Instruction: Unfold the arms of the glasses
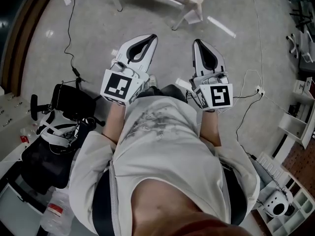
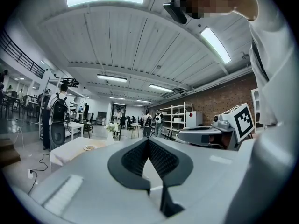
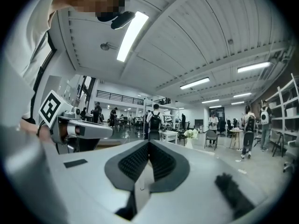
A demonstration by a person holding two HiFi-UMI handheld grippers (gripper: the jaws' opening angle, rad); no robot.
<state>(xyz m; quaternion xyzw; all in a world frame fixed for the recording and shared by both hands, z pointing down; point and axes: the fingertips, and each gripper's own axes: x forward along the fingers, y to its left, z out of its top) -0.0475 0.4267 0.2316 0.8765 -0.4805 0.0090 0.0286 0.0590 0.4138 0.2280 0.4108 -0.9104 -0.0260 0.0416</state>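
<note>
My left gripper has its jaws pressed together with nothing between the ribbed pads. My right gripper is the same, closed on nothing. I hold both level in front of my white shirt, side by side and apart, their marker cubes facing up at me. Below them is concrete floor, with a black cable trailing across its left side. Ahead stand a white-clothed table, metal shelving along a brick wall, and people with backpacks. I cannot tell where the glasses are.
</note>
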